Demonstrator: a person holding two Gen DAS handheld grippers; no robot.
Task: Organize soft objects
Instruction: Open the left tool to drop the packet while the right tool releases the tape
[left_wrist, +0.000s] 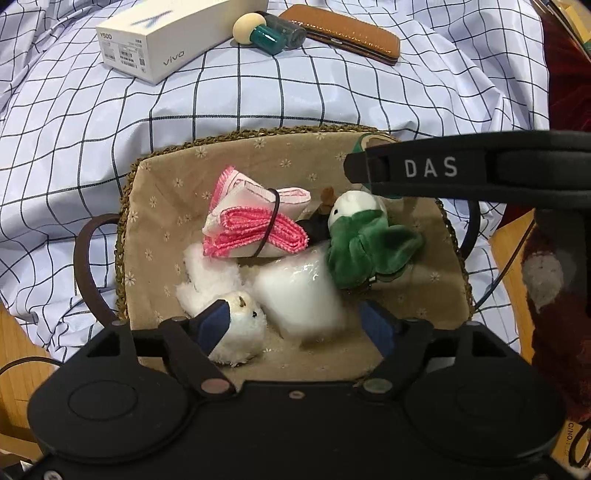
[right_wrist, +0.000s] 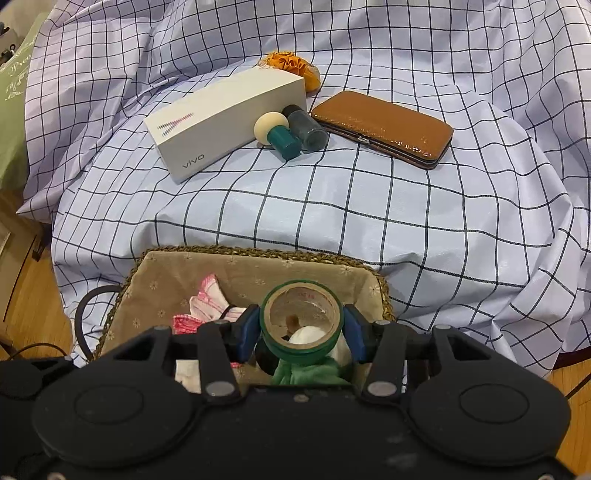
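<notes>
Directly ahead of my left gripper (left_wrist: 299, 326), both blue pads stand apart inside the woven basket (left_wrist: 125, 192), gripping nothing. My left pad (left_wrist: 212, 325) touches the white plush bird (left_wrist: 240, 332), which lies on the basket's floral lining; the right pad is clear of any object. Between the pads, toward the basket centre, I see a white plastic-wrapped bundle (left_wrist: 299, 291). Behind it lies a folded pink-and-white cloth (left_wrist: 255, 221) bound by a dark elastic band, and just right of that a green-and-white plush toy (left_wrist: 364, 247). All four soft items rest inside the basket. Across the upper right of the left wrist view, one black finger of my right gripper (right_wrist: 301, 328) reaches over the basket's far corner. On the right wrist view, my right gripper is clamped on a roll of green tape (right_wrist: 301, 347), pads pressing its outer sides, with the roll's open core facing the camera above the basket. Beyond the basket, on the checked cloth (right_wrist: 332, 206), I see a white phone box (right_wrist: 221, 122), two small bottles (right_wrist: 291, 133) touching each other beside it, a brown leather case (right_wrist: 384, 127), and an orange fabric item (right_wrist: 291, 66) behind the box.
</notes>
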